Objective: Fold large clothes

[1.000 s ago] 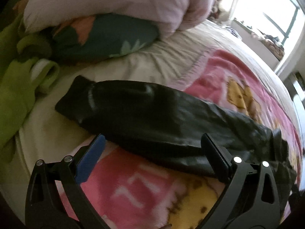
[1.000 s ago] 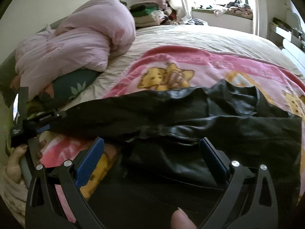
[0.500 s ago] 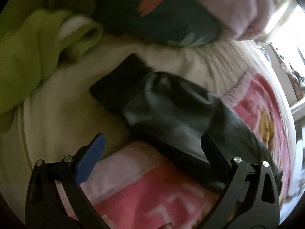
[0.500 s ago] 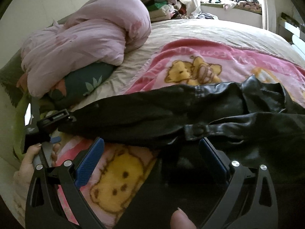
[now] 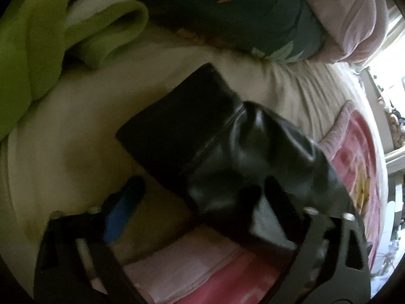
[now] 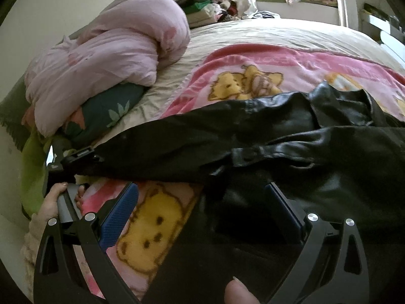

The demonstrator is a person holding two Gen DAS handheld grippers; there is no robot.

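Note:
A black leather jacket (image 6: 278, 152) lies spread over the bed, one sleeve (image 5: 227, 147) stretched out toward the pillows. My left gripper (image 5: 200, 197) points steeply down at that sleeve near its cuff, and its jaws are closing. The sleeve lies between them; the blue pad (image 5: 124, 212) still stands clear of the leather, over the cream sheet. The right wrist view shows the left gripper (image 6: 76, 155) at the sleeve's end, held by a hand (image 6: 53, 197). My right gripper (image 6: 202, 202) is open, low over the jacket's body, one finger above the pink blanket.
A pink cartoon blanket (image 6: 253, 76) covers the cream sheet (image 5: 63, 139). A bundled lilac quilt (image 6: 114, 50) sits on a dark floral pillow (image 6: 106, 116) at the head. A green garment (image 5: 50, 38) lies beside the cuff. Folded clothes (image 6: 202, 7) are stacked at the far edge.
My left gripper moved along the sleeve to its cuff end, dropped closer and rolled, and its jaws narrowed. The right gripper shifted slightly; the jacket lies as before.

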